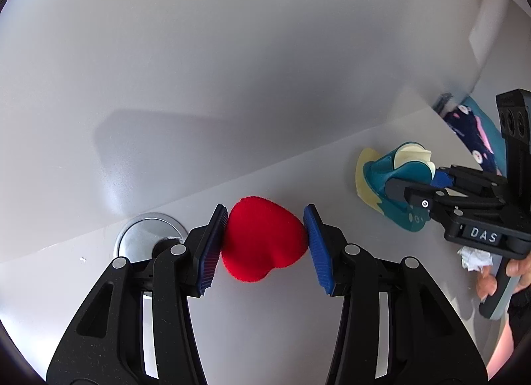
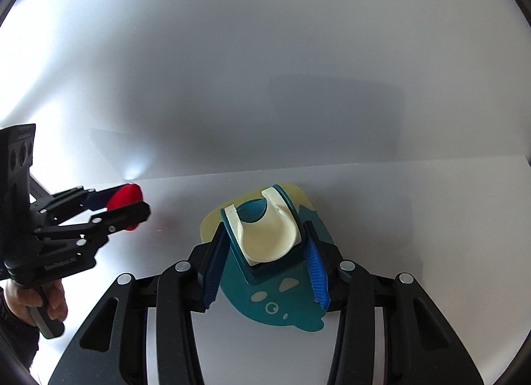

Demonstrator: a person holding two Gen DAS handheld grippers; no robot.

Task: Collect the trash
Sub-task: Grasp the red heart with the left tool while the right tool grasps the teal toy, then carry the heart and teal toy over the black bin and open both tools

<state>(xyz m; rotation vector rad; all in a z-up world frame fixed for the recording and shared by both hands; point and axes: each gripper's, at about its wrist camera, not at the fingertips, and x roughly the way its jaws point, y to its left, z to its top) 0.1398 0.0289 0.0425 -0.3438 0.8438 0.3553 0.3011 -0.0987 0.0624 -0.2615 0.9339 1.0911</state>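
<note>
A red heart-shaped soft piece (image 1: 262, 242) rests on the white table, and the blue pads of my left gripper (image 1: 265, 235) press on both its sides. A teal block with a cream curved insert (image 2: 268, 239) stands on a flat teal and pale-yellow whale-shaped base (image 2: 282, 312). My right gripper (image 2: 265, 245) is shut on that block, one pad on each side. The left wrist view shows the right gripper (image 1: 398, 185) at the right, on the same teal piece (image 1: 381, 169). At the left of the right wrist view, the left gripper (image 2: 122, 202) holds the red piece (image 2: 127, 195).
A round metal disc (image 1: 142, 235) is set in the table (image 1: 265, 335) just left of my left gripper. A crumpled white paper (image 1: 474, 257) lies under the right gripper's body. A dark blue patterned item (image 1: 471, 129) sits at the far right. A white wall stands right behind both objects.
</note>
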